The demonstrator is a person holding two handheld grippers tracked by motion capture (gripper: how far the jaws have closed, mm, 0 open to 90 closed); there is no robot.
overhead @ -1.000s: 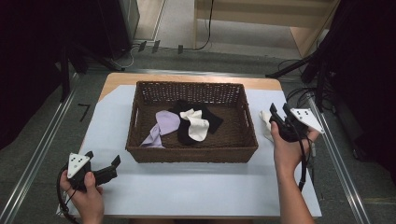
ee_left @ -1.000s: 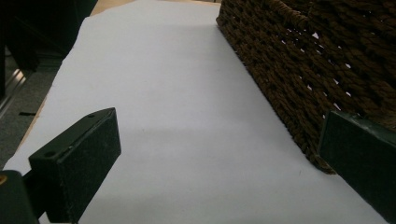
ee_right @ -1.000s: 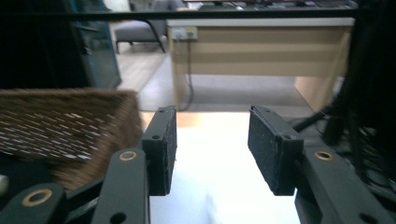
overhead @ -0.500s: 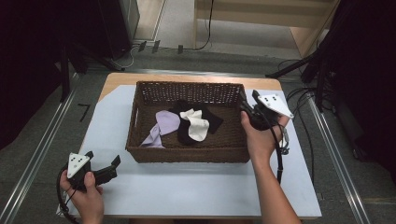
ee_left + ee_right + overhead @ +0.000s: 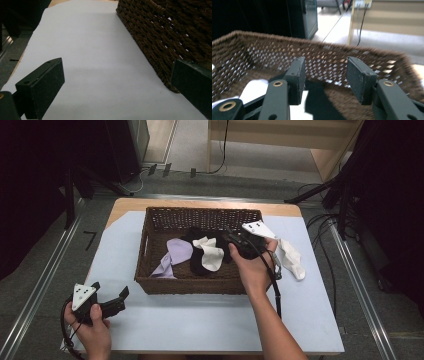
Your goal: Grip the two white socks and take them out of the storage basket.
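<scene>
Here the right gripper [image 5: 231, 240] hangs over the wicker basket [image 5: 150, 250] at its three o'clock side, jaws parted and holding nothing; in the right gripper view they frame a black sock [image 5: 322, 100] below. The basket also holds a white sock [image 5: 212, 252] at centre and a lilac sock [image 5: 176, 254] toward nine o'clock, while another white sock [image 5: 290, 257] lies on the white table cover [image 5: 200, 320] outside the basket at three o'clock. The likely step is picking a sock, so the jaws should drop straight onto one layer of fabric, clear of the weave. The left gripper [image 5: 107, 300] rests at seven o'clock, jaws wide apart and empty.
</scene>
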